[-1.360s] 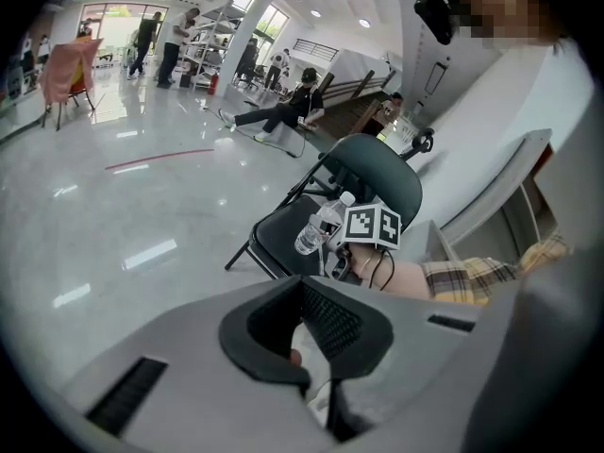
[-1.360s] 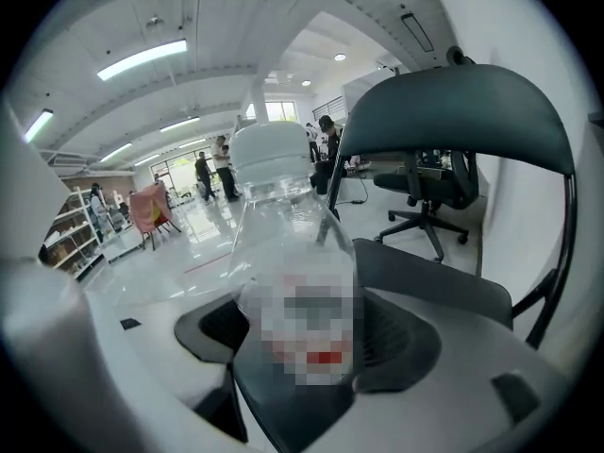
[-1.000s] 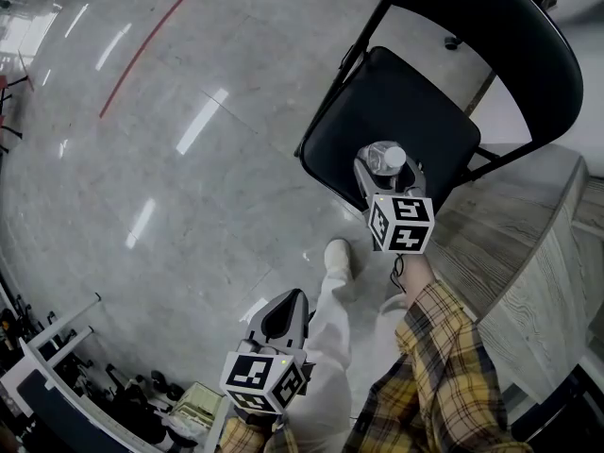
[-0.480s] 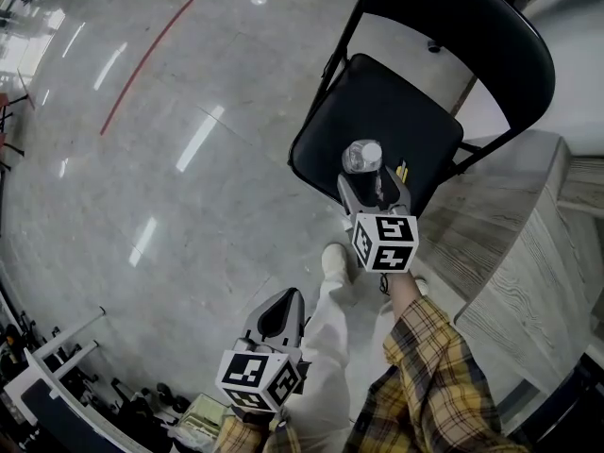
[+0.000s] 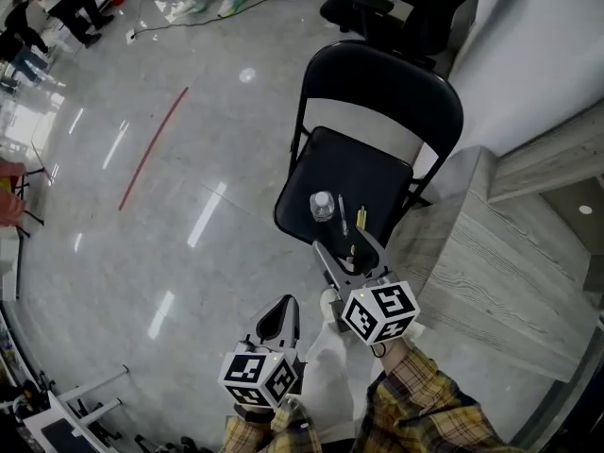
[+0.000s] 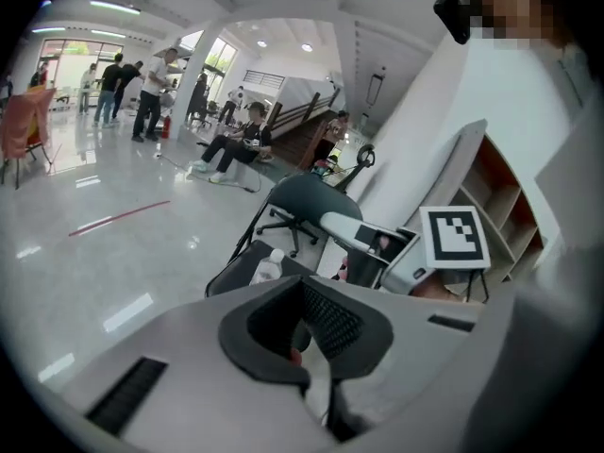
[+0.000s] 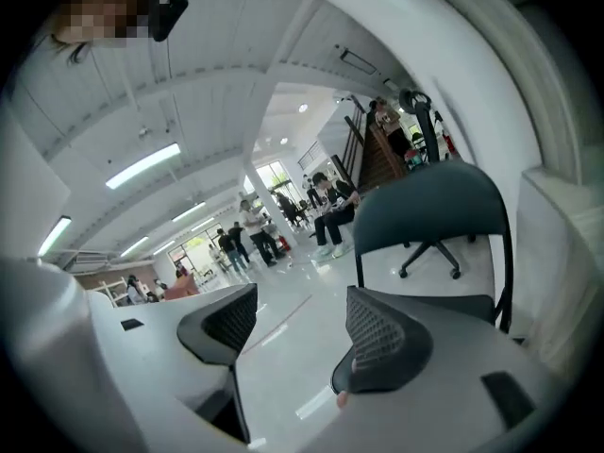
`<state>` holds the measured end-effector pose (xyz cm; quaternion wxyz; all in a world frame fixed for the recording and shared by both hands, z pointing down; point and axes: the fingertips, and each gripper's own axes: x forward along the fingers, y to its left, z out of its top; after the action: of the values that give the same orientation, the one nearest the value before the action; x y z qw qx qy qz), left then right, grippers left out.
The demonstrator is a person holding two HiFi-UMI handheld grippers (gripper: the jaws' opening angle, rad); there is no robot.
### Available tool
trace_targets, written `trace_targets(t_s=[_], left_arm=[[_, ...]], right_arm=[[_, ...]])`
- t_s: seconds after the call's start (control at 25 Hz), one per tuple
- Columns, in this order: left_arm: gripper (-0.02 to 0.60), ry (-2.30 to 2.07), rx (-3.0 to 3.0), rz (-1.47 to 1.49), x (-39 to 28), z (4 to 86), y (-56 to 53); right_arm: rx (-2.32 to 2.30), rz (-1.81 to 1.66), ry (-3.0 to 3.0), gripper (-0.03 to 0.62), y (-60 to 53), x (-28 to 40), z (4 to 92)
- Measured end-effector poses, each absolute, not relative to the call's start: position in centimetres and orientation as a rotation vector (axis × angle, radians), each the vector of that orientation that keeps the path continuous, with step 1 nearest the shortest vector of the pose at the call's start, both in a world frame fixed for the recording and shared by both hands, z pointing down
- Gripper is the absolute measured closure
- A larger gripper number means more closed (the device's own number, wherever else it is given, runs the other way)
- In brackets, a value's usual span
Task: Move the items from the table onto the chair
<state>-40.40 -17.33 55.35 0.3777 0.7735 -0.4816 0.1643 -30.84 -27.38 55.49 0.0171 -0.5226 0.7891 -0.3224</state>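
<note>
A black folding chair (image 5: pixel 351 173) stands ahead of me. On its seat stand a clear water bottle (image 5: pixel 323 206), a pen (image 5: pixel 342 215) and a small yellow item (image 5: pixel 361 218). My right gripper (image 5: pixel 347 251) hovers just short of the seat's front edge, clear of the bottle. Its jaws are wide apart and closing, with nothing between them; in the right gripper view only the chair back (image 7: pixel 429 206) shows beyond them. Lower left, my left gripper (image 5: pixel 278 315) is shut and empty. The left gripper view shows the bottle (image 6: pixel 269 264) on the seat.
A wood-grain table (image 5: pixel 500 262) runs along the right, close beside the chair. An office chair (image 5: pixel 396 8) stands behind the folding chair. A red line (image 5: pixel 151 149) crosses the glossy floor at left. People stand far off in the hall (image 6: pixel 151 92).
The right gripper let go of the bottle, which now stands on the seat, and has drawn back toward me. The head view pulled back, showing the whole chair.
</note>
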Motion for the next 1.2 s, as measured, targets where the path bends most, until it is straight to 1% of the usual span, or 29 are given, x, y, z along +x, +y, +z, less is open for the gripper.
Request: trace_targets(t_s=[0.04, 0.16, 0.4, 0.56, 0.72, 0.88, 1.04, 1.2], left_arm=[[0.577, -1.228, 2.007, 0.411, -39.3, 54.0, -17.7], [0.577, -1.208, 2.104, 0.374, -35.6, 49.6, -18.7], [0.577, -1.088, 2.333, 0.285, -25.2, 40.0, -17.5], [0.577, -0.952, 2.475, 0.223, -16.3, 35.6, -14.9], [0.577, -0.813, 2.571, 0.224, -6.8, 33.3, -10.1], [0.577, -0.704, 2.656, 0.226, 1.7, 31.5, -5.4], [0.577, -0.644, 2.702, 0.238, 8.1, 31.1, -1.7], [0.577, -0.557, 2.711, 0.289, 12.4, 31.8, 1.7]], right_arm=[[-1.617, -0.974, 2.435, 0.293, -26.8, -29.8, 53.2], [-1.626, -0.833, 2.379, 0.428, -24.6, -25.6, 45.7], [-1.684, -0.529, 2.358, 0.526, -17.2, -15.4, 33.1], [-1.824, -0.326, 2.286, 0.554, -11.6, -6.7, 28.3], [-1.959, -0.295, 2.145, 0.574, -4.5, 2.9, 26.5], [-2.085, -0.248, 2.087, 0.576, 1.9, 11.3, 25.6], [-2.143, -0.336, 2.049, 0.577, 6.7, 17.7, 26.9], [-2.236, -0.428, 1.993, 0.577, 10.8, 22.1, 29.3]])
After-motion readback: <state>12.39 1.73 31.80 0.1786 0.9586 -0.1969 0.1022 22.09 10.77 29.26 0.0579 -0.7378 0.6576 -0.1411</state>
